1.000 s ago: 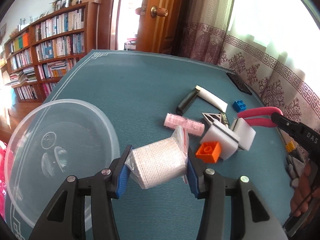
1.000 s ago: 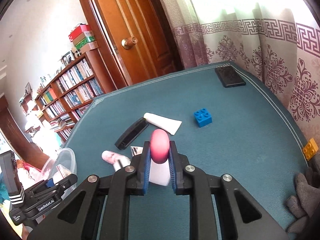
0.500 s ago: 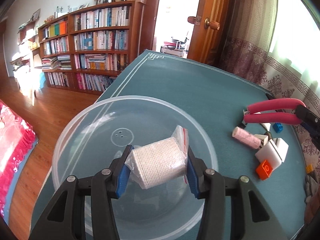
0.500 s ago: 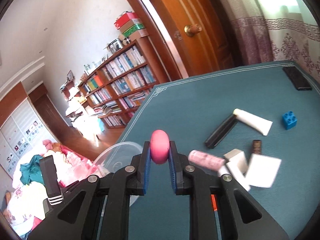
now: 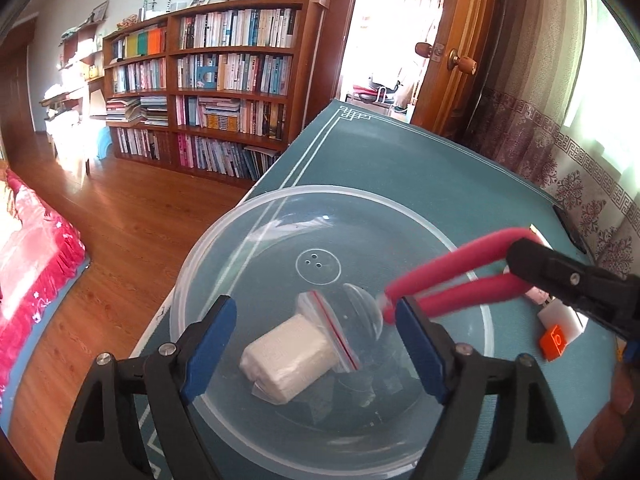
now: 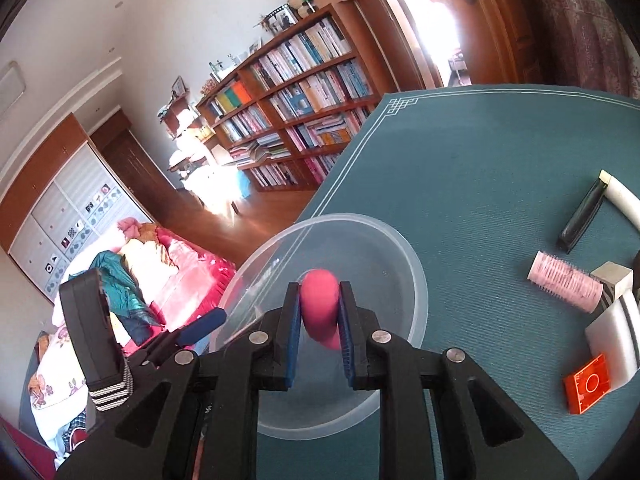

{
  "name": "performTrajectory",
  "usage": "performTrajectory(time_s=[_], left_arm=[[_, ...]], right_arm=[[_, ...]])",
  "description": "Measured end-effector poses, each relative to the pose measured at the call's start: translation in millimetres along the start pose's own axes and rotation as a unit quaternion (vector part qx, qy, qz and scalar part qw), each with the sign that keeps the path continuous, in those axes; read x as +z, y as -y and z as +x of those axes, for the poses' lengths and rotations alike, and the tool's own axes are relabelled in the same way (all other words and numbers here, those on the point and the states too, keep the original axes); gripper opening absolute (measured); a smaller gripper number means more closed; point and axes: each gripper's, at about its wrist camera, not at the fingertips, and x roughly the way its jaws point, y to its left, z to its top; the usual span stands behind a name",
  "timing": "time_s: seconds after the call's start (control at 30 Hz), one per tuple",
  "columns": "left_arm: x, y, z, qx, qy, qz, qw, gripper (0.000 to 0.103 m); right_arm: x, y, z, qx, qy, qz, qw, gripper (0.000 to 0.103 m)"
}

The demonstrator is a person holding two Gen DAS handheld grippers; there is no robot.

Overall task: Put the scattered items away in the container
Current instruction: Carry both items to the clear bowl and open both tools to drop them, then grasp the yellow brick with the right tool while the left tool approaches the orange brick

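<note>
Table [image 6: 480,152], teal cloth with a white border line, carries everything listed. Container [image 5: 280,216], a clear round plastic bowl at the table's corner edge, serves as the collection point; both tools converge over it. Left gripper [image 5: 316,344], wide open above the bowl with nothing between the blue pads, the spread suggesting a release. Right gripper [image 6: 319,330], closed tight on the pink-handled pliers [image 5: 460,276], which it holds by the handles so their length reaches in over the bowl rim, presumably for dropping. Bagged white pad [image 5: 288,360], in a zip bag with a red seal strip, lies on the bowl floor directly below the open left jaws, so it counts as tidied. Still outside on the cloth, grouped near the bowl: white tube [image 6: 624,204], black bar [image 6: 582,220], pink hair roller [image 6: 566,286], white foam block [image 6: 612,336], orange brick [image 6: 588,384].
</note>
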Motion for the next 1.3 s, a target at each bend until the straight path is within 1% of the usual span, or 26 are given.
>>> performTrajectory(time_s=[0.07, 0.13, 0.27, 0.57, 0.87, 1.0, 1.2, 1.3], left_arm=[[0, -4, -1, 0.006, 0.002, -0.003, 1.0, 0.085], [1, -8, -1, 0.008, 0.002, -0.007, 0.9999, 0.085], [1, -10, 2, 0.0, -0.006, -0.012, 0.9999, 0.085], [-1, 9, -1, -0.017, -0.012, 0.011, 0.9997, 0.085], [-2, 30, 0, -0.024, -0.018, 0.034, 0.999, 0.085], [-3, 43, 3, -0.027, -0.026, 0.047, 0.9982, 0.085], [-5, 66, 4, -0.03, -0.025, 0.07, 0.9968, 0.102], [-4, 80, -2, -0.025, -0.01, 0.087, 0.9958, 0.103]], right_arm=[[-2, 3, 2, -0.009, -0.001, 0.005, 1.0, 0.046], [-2, 8, 1, -0.011, 0.003, 0.013, 1.0, 0.052], [-3, 17, -3, -0.022, 0.009, 0.019, 1.0, 0.052], [-10, 34, -20, -0.046, 0.026, 0.029, 0.998, 0.052], [-33, 60, -39, -0.069, 0.019, 0.056, 0.996, 0.052], [-41, 71, -55, -0.095, 0.028, 0.058, 0.993, 0.052], [-50, 92, -92, -0.148, 0.058, 0.062, 0.985, 0.052], [-55, 107, -118, -0.184, 0.079, 0.07, 0.977, 0.052]])
